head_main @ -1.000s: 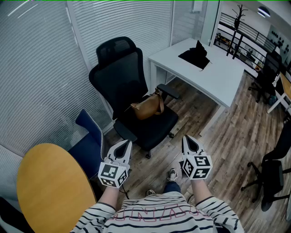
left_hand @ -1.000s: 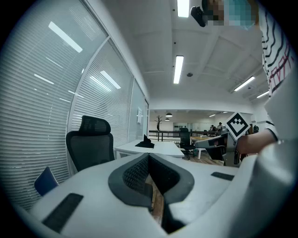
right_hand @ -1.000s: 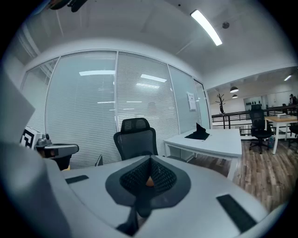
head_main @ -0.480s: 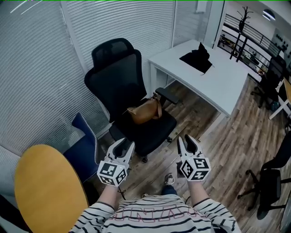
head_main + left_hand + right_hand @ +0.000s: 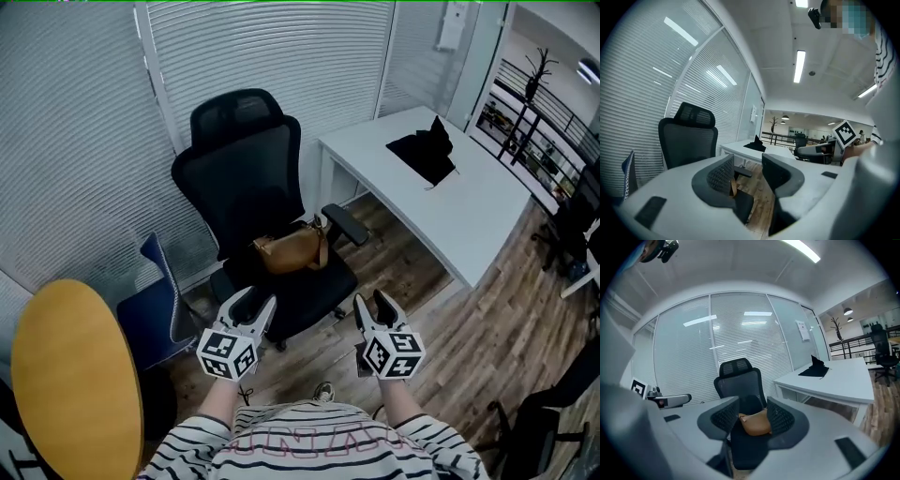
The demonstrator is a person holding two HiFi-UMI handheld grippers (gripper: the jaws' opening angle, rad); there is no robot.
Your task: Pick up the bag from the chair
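Two grippers, the left gripper (image 5: 251, 308) and the right gripper (image 5: 374, 307), hover with jaws apart and empty near the black chair (image 5: 253, 187), on whose seat the brown bag (image 5: 289, 249) rests.

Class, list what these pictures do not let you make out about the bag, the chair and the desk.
1. Left gripper view: the bag shows only as a brown sliver; the left gripper covers the rest.
2. Head view: the chair base is mostly hidden under its seat.
3. All views: the black item on the desk is too small to identify.
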